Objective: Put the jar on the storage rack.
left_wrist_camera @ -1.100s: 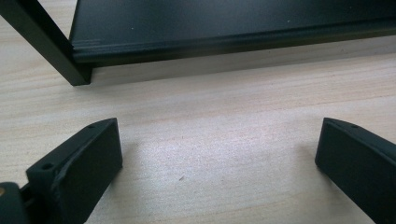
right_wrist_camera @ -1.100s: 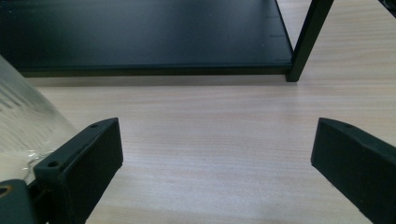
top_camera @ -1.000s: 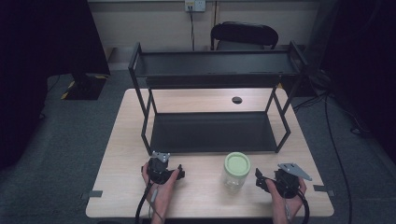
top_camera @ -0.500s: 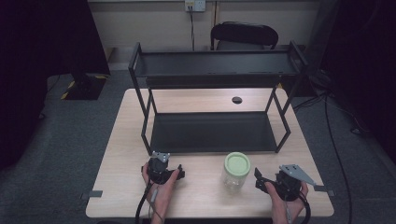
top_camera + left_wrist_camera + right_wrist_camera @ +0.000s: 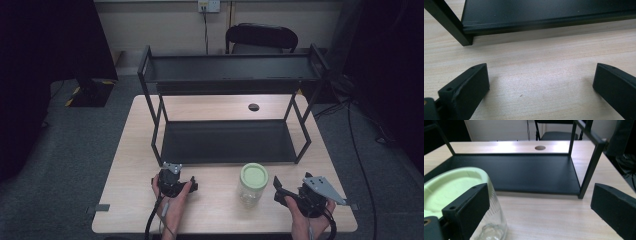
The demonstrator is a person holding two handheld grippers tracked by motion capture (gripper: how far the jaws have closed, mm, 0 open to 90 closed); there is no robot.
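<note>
A clear glass jar with a pale green round lid [image 5: 253,183] stands upright on the light wooden tabletop [image 5: 130,150]. It sits near the front edge, a little to the right of the middle, just in front of the black metal two-level shelf rack [image 5: 230,142].

The right tool [image 5: 285,192] is held in a hand at about 3 o'clock from the jar, near it but not touching. Its jaws point toward the jar. In the right gripper view the right tool [image 5: 541,210] has its two black jaws spread wide apart with bare wood between them. There the jar [image 5: 466,202] stands by the left jaw, partly behind it, and is not between the jaws.

The left tool [image 5: 172,182] is held in the other hand at about 9 o'clock from the jar, well apart from it, just in front of the rack's front left leg. In the left gripper view the left tool [image 5: 541,82] is spread wide too, and it holds nothing. Its jaws hang low over the wood and point at the rack's bottom shelf [image 5: 549,15].

A small dark round hole [image 5: 253,107] is in the tabletop at 12 o'clock from the jar, behind the rack.
</note>
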